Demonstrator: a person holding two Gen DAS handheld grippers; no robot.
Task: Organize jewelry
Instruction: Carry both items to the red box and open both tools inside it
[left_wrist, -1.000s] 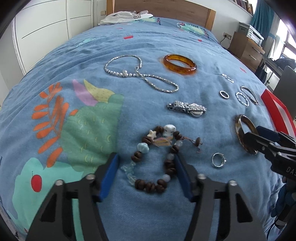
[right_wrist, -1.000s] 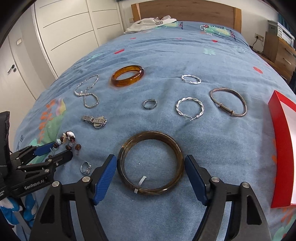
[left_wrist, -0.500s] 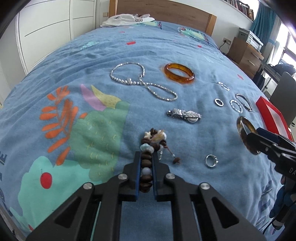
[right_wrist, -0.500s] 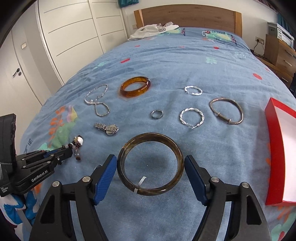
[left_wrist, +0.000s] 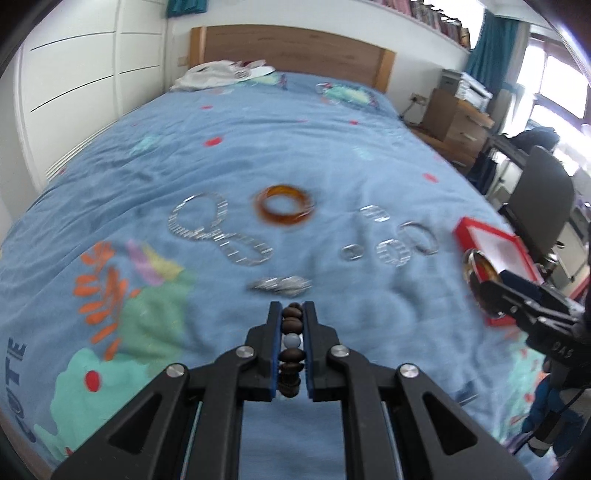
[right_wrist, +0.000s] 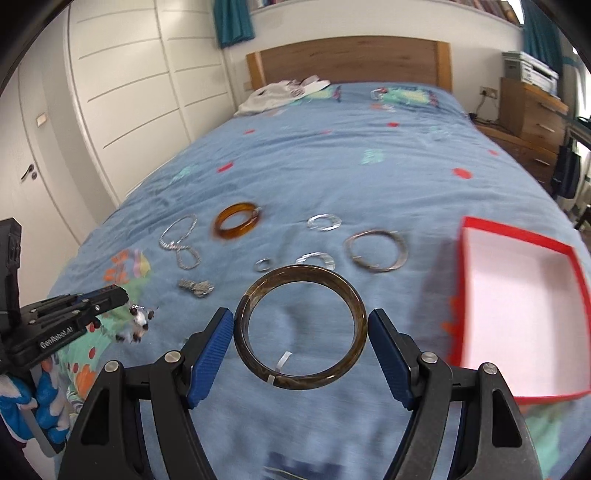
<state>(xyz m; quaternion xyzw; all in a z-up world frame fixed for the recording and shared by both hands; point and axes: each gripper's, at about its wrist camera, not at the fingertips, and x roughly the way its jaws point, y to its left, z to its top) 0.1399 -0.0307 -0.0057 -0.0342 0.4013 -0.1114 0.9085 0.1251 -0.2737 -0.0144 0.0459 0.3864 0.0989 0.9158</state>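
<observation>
— How many pieces are left lying on the bed (right_wrist: 369, 166)?

— I count seven on the blue cover: one amber bangle (right_wrist: 237, 220), glossy and thick; one sparkly necklace (right_wrist: 180, 240) looped in a figure eight; one small plain ring (right_wrist: 263, 264); two twisted silver hoops (right_wrist: 324, 222); one thin metal bangle (right_wrist: 376, 250); and one crumpled silver piece (right_wrist: 195, 287) — a watch or a link bracelet, too blurred to say.

— And the two tools?

— The left tool (left_wrist: 292, 325) is clamped tight on a bead bracelet (left_wrist: 291, 332) — round dark wooden beads with one pale blue among them. From the right camera its loose end hangs below the tips, clear of the bed. The right tool (right_wrist: 300, 332) grips a wide dark brown bangle (right_wrist: 300, 325), smooth and marbled, with a white tag inside the ring; the blue ribbed pads (right_wrist: 212, 350) press on its two sides, and it sits level above the cover.

— Any box?

— One, red with a white inside (right_wrist: 517, 314), shallow and square, lying on the bed to the right of the dark bangle.
</observation>
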